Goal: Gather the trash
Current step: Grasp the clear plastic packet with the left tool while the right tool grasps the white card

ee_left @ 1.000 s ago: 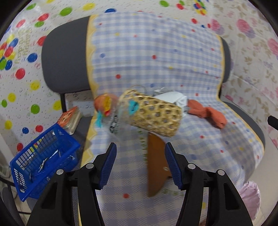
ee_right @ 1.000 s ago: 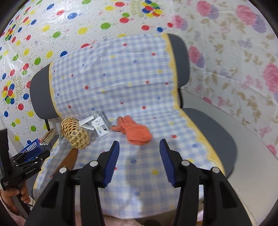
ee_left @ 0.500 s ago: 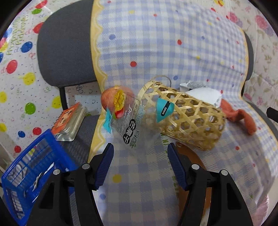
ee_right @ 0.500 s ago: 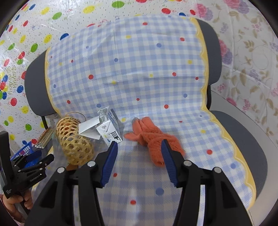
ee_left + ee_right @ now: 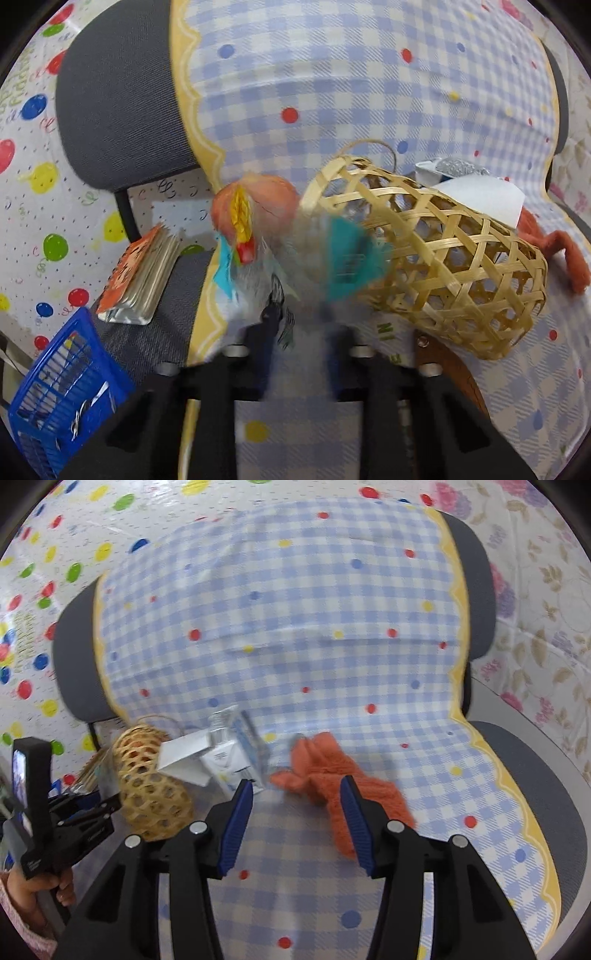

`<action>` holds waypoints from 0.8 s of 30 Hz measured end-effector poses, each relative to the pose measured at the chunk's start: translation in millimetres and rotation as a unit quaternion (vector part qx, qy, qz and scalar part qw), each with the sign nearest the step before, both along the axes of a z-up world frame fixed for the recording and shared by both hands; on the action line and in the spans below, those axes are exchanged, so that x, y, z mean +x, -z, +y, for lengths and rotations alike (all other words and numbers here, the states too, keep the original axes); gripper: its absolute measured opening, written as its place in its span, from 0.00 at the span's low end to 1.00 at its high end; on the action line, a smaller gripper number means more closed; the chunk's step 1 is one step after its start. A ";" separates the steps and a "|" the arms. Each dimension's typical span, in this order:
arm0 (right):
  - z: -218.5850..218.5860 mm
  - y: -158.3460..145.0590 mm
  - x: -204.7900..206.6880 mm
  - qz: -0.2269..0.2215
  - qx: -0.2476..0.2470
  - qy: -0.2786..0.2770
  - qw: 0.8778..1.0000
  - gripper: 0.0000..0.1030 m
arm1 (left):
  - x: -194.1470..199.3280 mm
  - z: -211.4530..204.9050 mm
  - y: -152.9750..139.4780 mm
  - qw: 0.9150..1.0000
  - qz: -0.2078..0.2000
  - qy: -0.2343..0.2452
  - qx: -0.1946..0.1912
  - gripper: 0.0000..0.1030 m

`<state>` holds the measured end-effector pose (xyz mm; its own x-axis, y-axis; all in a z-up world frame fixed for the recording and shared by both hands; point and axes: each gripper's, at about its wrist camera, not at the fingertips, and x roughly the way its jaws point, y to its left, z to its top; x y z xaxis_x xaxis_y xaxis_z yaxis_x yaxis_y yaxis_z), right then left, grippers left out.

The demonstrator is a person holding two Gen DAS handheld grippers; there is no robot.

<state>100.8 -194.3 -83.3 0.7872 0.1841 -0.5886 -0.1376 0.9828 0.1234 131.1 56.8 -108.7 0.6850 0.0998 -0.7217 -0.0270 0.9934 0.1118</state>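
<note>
your left claw (image 5: 299,332) is closing on the light, crinkly snack wrapper (image 5: 266,254); pinch its lower edge. your right claw (image 5: 295,808) is spread, empty.

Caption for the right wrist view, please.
Open right gripper hovers over orange cloth and white carton on a checked chair cover.

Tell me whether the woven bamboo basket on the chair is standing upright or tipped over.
Tipped over. The woven basket lies on its side on the checkered cloth, open mouth facing sideways.

Black claw (image 5: 296,816) (blue ribbed pads)
</note>
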 end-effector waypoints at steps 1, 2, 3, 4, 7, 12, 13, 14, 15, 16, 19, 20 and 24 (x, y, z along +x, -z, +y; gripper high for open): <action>4.5 -0.7 -0.8 -0.001 0.002 -0.008 1.000 0.48 | -2.9 1.6 -2.2 1.000 -0.006 -0.004 -0.002 0.04; 8.6 -1.2 -1.4 0.000 0.002 -0.015 1.000 0.48 | -9.0 5.3 -6.7 1.000 -0.014 -0.008 -0.008 0.03; 13.8 -2.0 -1.9 -0.001 0.001 -0.022 1.000 0.48 | -14.5 7.4 -11.5 1.000 -0.023 -0.010 -0.013 0.02; 18.4 -3.0 -2.3 -0.002 0.000 -0.027 1.000 0.48 | -22.4 9.5 -18.6 0.999 -0.036 -0.015 -0.014 0.01; 34.4 -5.8 -4.5 -0.013 -0.020 -0.040 0.999 0.48 | -42.0 16.0 -39.0 0.997 -0.066 -0.017 -0.028 0.01; 45.2 -2.1 3.3 -0.007 -0.016 -0.051 0.999 0.43 | -60.7 15.3 -72.8 0.993 -0.106 0.007 -0.050 0.01; 45.8 -1.7 5.6 -0.004 -0.006 -0.051 0.999 0.37 | -60.6 13.3 -76.5 0.993 -0.111 0.010 -0.050 0.01; 45.6 -1.5 6.3 -0.003 0.002 -0.051 0.999 0.36 | -60.0 10.2 -79.9 0.992 -0.115 0.015 -0.051 0.01; 46.2 -1.3 8.0 -0.004 0.014 -0.051 0.999 0.36 | -59.7 8.6 -82.8 0.991 -0.119 0.019 -0.052 0.01; 48.8 -0.7 9.3 -0.004 0.022 -0.052 0.998 0.36 | -58.6 5.7 -84.5 0.991 -0.122 0.024 -0.053 0.01; 59.6 -1.1 18.4 0.001 0.035 -0.064 0.997 0.36 | -53.2 0.5 -85.0 0.991 -0.122 0.033 -0.050 0.01; 63.8 -0.8 22.3 0.004 0.039 -0.068 0.997 0.36 | -54.0 0.7 -84.6 0.991 -0.122 0.034 -0.051 0.01; 74.1 3.3 37.7 0.020 0.059 -0.070 0.996 0.37 | -46.8 -0.7 -83.4 0.990 -0.123 0.036 -0.050 0.01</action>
